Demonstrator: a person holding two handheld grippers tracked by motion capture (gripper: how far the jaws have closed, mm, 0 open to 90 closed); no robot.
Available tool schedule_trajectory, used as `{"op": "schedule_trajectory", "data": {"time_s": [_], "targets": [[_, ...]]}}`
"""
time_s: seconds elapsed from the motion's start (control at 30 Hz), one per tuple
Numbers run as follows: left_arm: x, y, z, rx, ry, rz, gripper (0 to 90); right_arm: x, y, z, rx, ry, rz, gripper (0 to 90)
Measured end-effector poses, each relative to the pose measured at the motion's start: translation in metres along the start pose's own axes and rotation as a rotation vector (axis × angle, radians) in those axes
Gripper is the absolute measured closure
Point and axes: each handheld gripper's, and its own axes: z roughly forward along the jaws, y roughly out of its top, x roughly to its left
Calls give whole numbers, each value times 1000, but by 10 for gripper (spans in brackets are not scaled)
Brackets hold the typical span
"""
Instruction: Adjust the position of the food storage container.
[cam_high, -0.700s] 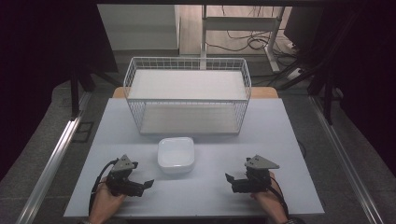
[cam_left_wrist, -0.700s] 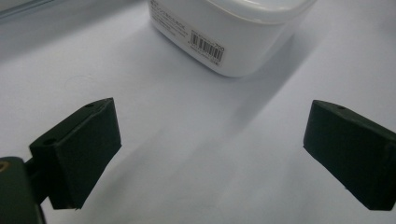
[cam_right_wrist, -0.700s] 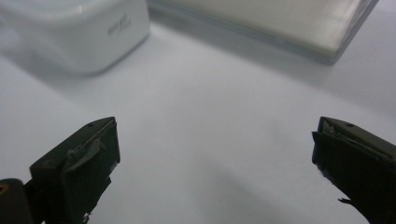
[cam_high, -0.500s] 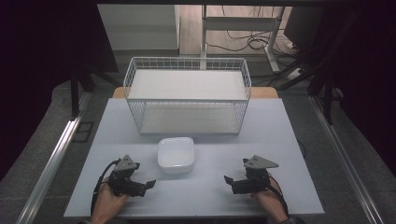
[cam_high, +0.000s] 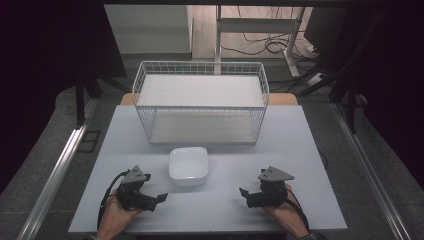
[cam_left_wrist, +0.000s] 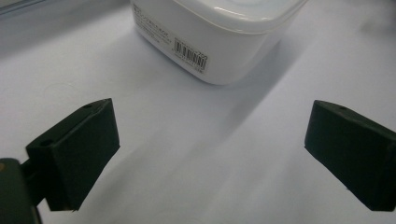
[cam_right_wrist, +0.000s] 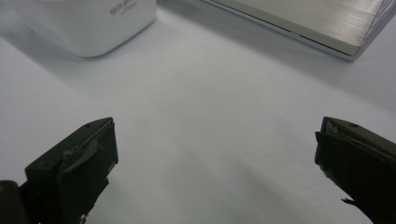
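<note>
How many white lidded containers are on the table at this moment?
1. The white container sits lid-on at the table's near middle, just in front of the wire basket and between the two grippers. The basket's shelves look bare, so nothing seems hidden.

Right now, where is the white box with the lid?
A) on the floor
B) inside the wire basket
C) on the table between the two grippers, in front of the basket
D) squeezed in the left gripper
C: the white box sits on the table, in front of the wire basket, between the open left gripper and open right gripper, touched by neither.
</note>
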Motion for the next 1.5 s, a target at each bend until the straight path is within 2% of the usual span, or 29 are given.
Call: {"op": "schedule_trajectory", "data": {"time_s": [0.07, 0.1, 0.13, 0.17, 0.3, 0.37, 0.47, 0.53, 0.57, 0.6, 0.77, 0.8, 0.83, 0.87, 0.9, 1.0, 1.03, 1.07, 1.17, 1.2, 1.23, 1.3, 1.5], "targets": [[0, 0, 0, 1, 7, -1, 34, 0, 1, 0, 9, -6, -6, 0], [0, 1, -1, 8, 31, 1, 40, 2, 3, 0, 18, 8, 9, 0], [0, 1, -1, 8, 31, 1, 49, 2, 3, 0, 18, 8, 9, 0], [0, 3, -3, 12, 54, 6, 66, 3, 5, 0, 24, 41, 37, 0], [0, 7, -8, -14, 96, 26, 171, 4, 12, 0, 44, 23, 65, 49], [2, 9, -9, -24, 103, 16, 230, 3, 15, 1, 45, 31, 81, 60], [7, 13, -8, -29, 88, -3, 322, 1, 20, 5, 49, 25, 80, 91], [8, 14, -8, -32, 73, -11, 369, 0, 23, 8, 49, 23, 69, 152], [11, 17, -6, -42, 41, -17, 396, 0, 25, 9, 49, 31, 65, 186], [12, 19, -5, -45, 34, -15, 415, -1, 26, 10, 43, 39, 63, 217], [19, 25, 1, -52, 33, -28, 502, -2, 36, 13, 28, 53, 41, 383], [19, 25, 1, -52, 33, -28, 526, -2, 36, 13, 28, 53, 41, 383], [23, 28, 3, -54, 35, -40, 550, -3, 40, 16, 31, 73, 27, 452], [23, 28, 3, -54, 35, -40, 582, -3, 40, 16, 31, 73, 27, 452], [27, 30, 5, -57, 33, -52, 616, -3, 44, 22, 42, 91, 20, 538], [33, 35, 10, -60, 29, -61, 707, -2, 52, 31, 53, 101, 4, 630], [33, 35, 10, -60, 29, -61, 740, -2, 52, 31, 53, 101, 4, 630], [37, 38, 13, -59, 27, -61, 775, -1, 58, 38, 54, 117, 1, 681], [40, 41, 17, -65, 25, -61, 850, 2, 65, 47, 56, 120, -11, 769], [44, 44, 21, -60, 30, -61, 867, 3, 67, 50, 57, 126, -12, 808], [44, 44, 21, -60, 30, -61, 879, 3, 67, 50, 57, 126, -12, 808], [49, 46, 28, -48, 27, -70, 894, 8, 71, 59, 64, 128, -21, 890], [57, 50, 40, -49, 13, -98, 897, 13, 82, 77, 63, 144, -15, 895]]}}
